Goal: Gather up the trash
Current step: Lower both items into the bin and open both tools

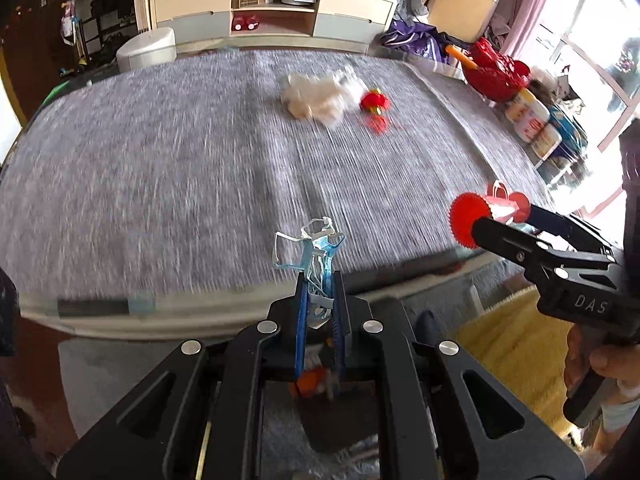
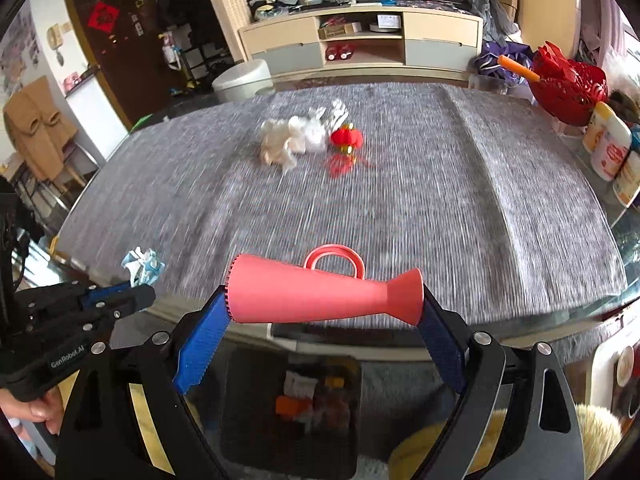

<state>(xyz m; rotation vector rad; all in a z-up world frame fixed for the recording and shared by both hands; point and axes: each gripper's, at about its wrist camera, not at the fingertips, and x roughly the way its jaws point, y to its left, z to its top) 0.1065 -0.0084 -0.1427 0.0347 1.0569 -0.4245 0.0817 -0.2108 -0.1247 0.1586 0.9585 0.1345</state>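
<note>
The right gripper [image 2: 324, 312] grips one pink horn-shaped toy [image 2: 320, 296] end to end, long axis crosswise between the pads, toothed mouth left, handle up. The left gripper [image 1: 320, 288] pinches one crumpled blue face mask [image 1: 316, 252], pointing upward. On the grey table [image 2: 440, 200] lie one tissue wad [image 2: 292, 140] and one red lantern [image 2: 346, 138].

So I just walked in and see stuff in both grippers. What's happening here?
A person is clearing trash off the grey-covered table, one gripper in each hand. The left gripper is shut on a crumpled blue face mask. The right gripper holds a pink plastic horn across its wide jaws. Both hang over a dark bin at the near edge. Crumpled tissue and a small red lantern remain on the table.
</note>
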